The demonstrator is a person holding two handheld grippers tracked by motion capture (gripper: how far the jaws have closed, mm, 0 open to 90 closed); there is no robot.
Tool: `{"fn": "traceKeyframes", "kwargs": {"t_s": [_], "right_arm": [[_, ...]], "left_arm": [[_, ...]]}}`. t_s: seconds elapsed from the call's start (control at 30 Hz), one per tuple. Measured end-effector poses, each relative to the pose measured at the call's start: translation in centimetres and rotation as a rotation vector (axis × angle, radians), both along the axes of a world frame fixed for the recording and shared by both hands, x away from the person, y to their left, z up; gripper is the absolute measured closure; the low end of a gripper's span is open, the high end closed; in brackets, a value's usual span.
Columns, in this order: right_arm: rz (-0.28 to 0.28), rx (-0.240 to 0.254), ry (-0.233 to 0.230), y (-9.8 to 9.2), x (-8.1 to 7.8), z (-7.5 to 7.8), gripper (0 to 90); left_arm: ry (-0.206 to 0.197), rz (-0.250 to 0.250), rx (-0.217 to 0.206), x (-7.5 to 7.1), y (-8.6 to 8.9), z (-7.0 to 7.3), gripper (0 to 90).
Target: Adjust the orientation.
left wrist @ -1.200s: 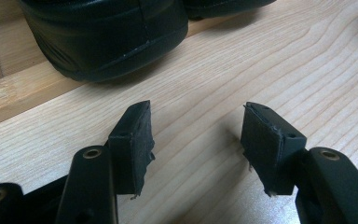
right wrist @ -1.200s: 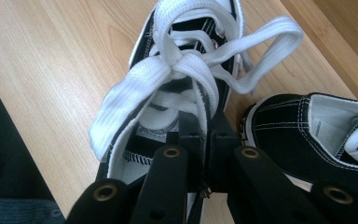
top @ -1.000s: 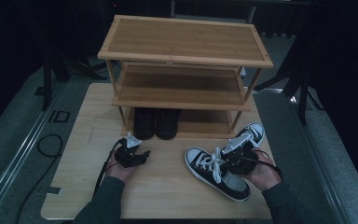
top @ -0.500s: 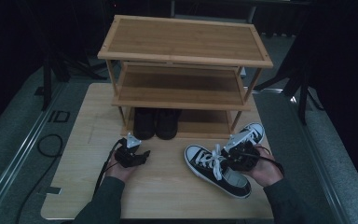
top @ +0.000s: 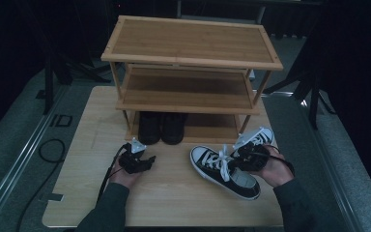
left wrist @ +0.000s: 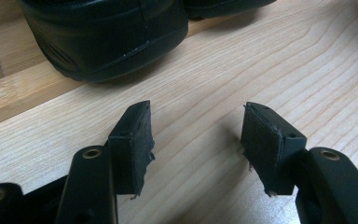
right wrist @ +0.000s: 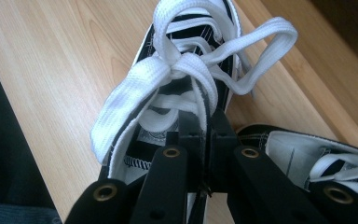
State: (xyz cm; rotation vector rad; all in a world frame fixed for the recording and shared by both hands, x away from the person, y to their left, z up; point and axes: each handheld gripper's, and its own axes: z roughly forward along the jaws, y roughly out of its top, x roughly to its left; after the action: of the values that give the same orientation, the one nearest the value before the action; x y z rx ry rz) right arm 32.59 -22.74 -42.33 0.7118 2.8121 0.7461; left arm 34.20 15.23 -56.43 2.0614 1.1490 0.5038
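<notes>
A black canvas sneaker with white laces lies on the wooden table, toe toward the left. My right gripper is shut on the sneaker's upper edge beside the laces, its jaws pressed together on the fabric. Its mate, the second sneaker, lies just behind, and its opening sits to the right of the jaws. My left gripper rests low over the table, open with nothing between its pads. A pair of black shoes stands on the rack's bottom shelf, close ahead of it.
A three-tier bamboo shoe rack stands at the back of the table; its middle shelf is bare. The bottom shelf's front rail runs just ahead of the left gripper. Dark floor and stand legs surround the table.
The right hand has edged slightly left along the near sneaker while holding it. The left gripper has not moved.
</notes>
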Motion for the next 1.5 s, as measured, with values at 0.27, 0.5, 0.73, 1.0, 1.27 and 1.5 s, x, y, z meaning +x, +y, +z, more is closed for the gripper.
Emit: {"fn": "traceKeyframes", "kwargs": {"t_s": [0.27, 0.5, 0.73, 1.0, 1.27, 1.5], "right_arm": [[0.024, -0.003, -0.006, 0.5, 0.2, 0.6, 87.7], [0.035, 0.013, -0.001, 0.3, 0.8, 1.0, 87.7], [0.043, 0.024, -0.005, 0.2, 0.9, 1.2, 87.6], [0.062, 0.044, -0.014, 0.3, 1.1, 1.9, 87.7], [0.063, 0.073, -0.026, 0.2, 1.3, 2.7, 87.7], [0.063, 0.096, -0.035, 0.1, 1.5, 3.5, 87.7]], "left_arm": [[0.000, -0.001, 0.000, 0.0, 0.0, 0.0, 43.2], [0.000, -0.001, 0.000, 0.0, 0.0, 0.0, 43.1], [0.000, -0.002, 0.000, 0.0, 0.0, 0.0, 43.1], [0.000, -0.002, 0.001, 0.0, 0.0, 0.0, 43.1], [0.000, -0.002, 0.001, 0.0, 0.0, 0.0, 43.1], [0.000, -0.003, 0.001, 0.0, 0.0, 0.0, 43.1]]}}
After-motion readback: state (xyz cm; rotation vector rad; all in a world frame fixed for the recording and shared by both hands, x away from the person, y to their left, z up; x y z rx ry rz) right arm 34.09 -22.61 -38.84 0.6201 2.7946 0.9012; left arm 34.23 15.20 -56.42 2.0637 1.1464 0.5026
